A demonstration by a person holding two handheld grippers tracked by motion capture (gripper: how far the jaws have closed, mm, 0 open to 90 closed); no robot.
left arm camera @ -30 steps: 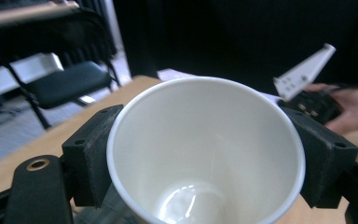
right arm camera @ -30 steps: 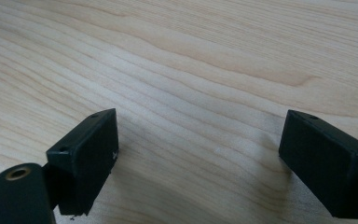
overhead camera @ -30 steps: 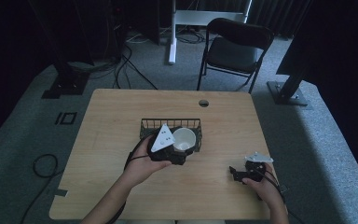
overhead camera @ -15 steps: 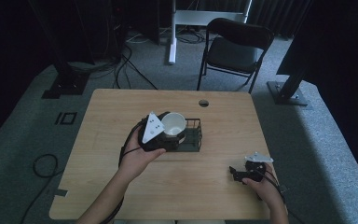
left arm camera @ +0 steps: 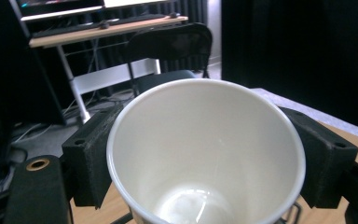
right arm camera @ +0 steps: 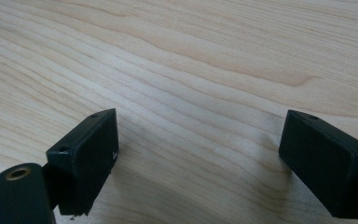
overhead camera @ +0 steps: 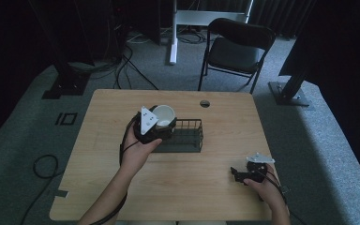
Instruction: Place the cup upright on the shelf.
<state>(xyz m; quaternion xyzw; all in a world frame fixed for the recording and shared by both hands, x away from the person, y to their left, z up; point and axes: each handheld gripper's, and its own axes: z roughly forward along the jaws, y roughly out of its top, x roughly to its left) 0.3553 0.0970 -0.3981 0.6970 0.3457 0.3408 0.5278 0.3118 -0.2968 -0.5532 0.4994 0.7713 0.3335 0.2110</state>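
A white paper cup is clamped between the two black jaws of my left gripper, held upright above the left end of a black wire basket. The cup is empty inside. My right gripper rests low over the bare wooden table near its front right, jaws wide apart with nothing between them.
A black folding chair stands behind the table's far edge. A round cable hole sits in the tabletop near the back. Dark stands and cables lie on the grey floor around the table.
My left gripper has carried the white cup leftward, from inside the basket's right half to above its left end. The right gripper has stayed put.
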